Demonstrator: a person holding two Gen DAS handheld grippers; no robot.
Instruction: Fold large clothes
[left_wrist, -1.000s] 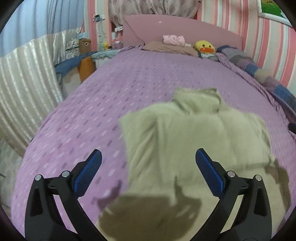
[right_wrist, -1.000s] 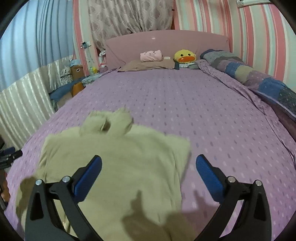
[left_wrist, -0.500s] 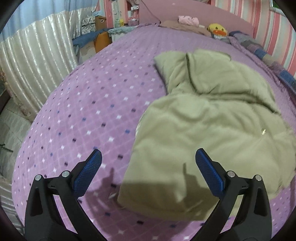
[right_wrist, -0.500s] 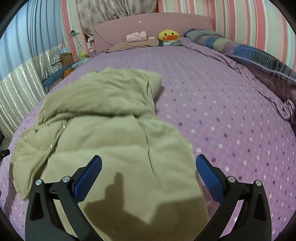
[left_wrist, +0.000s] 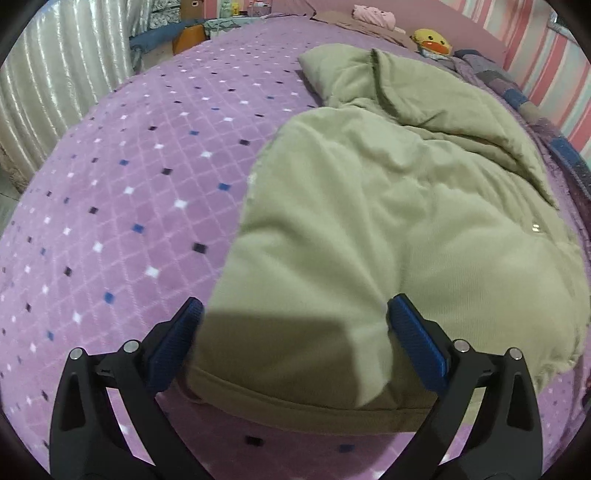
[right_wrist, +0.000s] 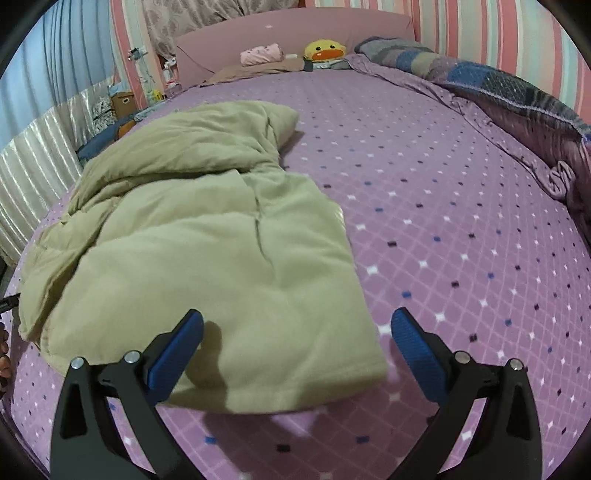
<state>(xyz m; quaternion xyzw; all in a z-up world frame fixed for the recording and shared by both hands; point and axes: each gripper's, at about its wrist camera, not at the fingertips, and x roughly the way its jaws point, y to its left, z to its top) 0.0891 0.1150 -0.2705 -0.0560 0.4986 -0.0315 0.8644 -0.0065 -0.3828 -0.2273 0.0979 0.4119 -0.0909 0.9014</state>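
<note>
A large olive-green padded jacket (left_wrist: 388, 206) lies spread on the purple diamond-patterned bed (left_wrist: 122, 206), its hem toward me and its collar end toward the headboard. My left gripper (left_wrist: 295, 343) is open, low over the jacket's near left hem corner, with the fabric between its blue pads (left_wrist: 413, 343). The jacket also shows in the right wrist view (right_wrist: 207, 258). My right gripper (right_wrist: 295, 350) is open, low over the near right hem corner, one pad over fabric and the other over the bedspread (right_wrist: 461, 240). Neither holds anything.
At the headboard lie a yellow duck plush (right_wrist: 325, 51), a pink bundle (right_wrist: 262, 55) and a brown pillow (right_wrist: 243, 72). A blue patchwork quilt (right_wrist: 498, 88) runs along the bed's right side. Boxes and clutter (left_wrist: 188, 33) stand beside a silver curtain (left_wrist: 48, 85) at the left.
Both grippers have dropped lower and closer to the jacket's near hem, each still open. The jacket fills much more of both views and lies still on the bed.
</note>
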